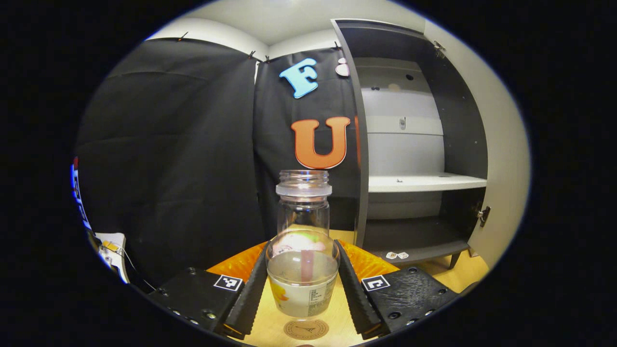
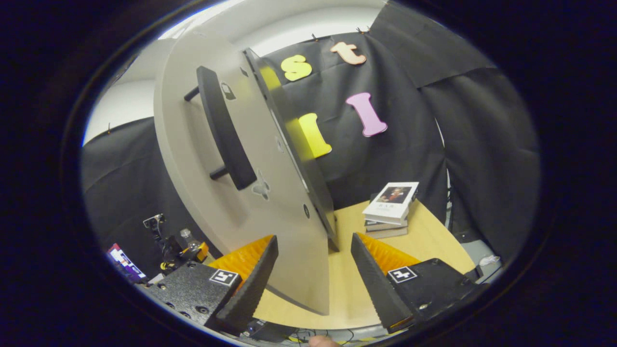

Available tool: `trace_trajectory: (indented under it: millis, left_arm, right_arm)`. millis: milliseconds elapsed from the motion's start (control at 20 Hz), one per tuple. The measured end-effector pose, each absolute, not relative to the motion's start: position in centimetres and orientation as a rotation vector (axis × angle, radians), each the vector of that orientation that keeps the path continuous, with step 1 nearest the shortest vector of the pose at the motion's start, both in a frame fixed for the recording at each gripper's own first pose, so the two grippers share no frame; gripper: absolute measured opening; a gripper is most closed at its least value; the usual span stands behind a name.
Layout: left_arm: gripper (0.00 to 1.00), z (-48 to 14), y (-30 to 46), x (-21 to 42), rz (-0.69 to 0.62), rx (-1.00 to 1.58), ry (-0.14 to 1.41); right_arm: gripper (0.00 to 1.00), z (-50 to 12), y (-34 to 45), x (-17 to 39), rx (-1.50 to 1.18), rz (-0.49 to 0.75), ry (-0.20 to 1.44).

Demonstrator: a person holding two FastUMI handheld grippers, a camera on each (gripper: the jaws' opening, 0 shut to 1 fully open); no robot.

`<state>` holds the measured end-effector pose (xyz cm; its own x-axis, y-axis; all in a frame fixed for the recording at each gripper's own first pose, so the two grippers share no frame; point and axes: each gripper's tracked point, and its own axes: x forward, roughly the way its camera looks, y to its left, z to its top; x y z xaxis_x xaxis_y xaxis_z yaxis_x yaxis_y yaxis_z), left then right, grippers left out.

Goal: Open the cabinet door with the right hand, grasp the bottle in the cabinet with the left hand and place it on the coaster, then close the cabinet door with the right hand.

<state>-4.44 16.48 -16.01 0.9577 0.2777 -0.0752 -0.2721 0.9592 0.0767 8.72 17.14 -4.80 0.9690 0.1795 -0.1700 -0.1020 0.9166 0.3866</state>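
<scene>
Left claw (image 1: 302, 282) grasps the bottle (image 1: 302, 250) at its lower body, above the coaster (image 1: 306, 329) at 6 o'clock. Likely rigid, slippery, uncapped: keep upright. Right claw (image 2: 313, 274) released beside the door (image 2: 231, 159).

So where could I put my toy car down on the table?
There's bare tabletop between the open cabinet door and the stack of books. It's crowded in front of the cabinet: the left claw has the bottle between its fingers, just behind the coaster.
</scene>
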Motion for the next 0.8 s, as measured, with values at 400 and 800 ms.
trace_trajectory:
  millis: [400, 800]
  left_arm:
    - [0.75, -28.1, 17.8, -4.9, 0.321, 0.103, 0.179]
    - [0.75, -31.3, 17.8, -4.9, 0.323, 0.093, 0.173]
  right_arm:
    - [0.98, -11.3, 17.2, 7.3, 0.271, 0.119, 0.392]
    - [0.98, -12.9, 18.3, 6.9, 0.289, 0.087, 0.478]
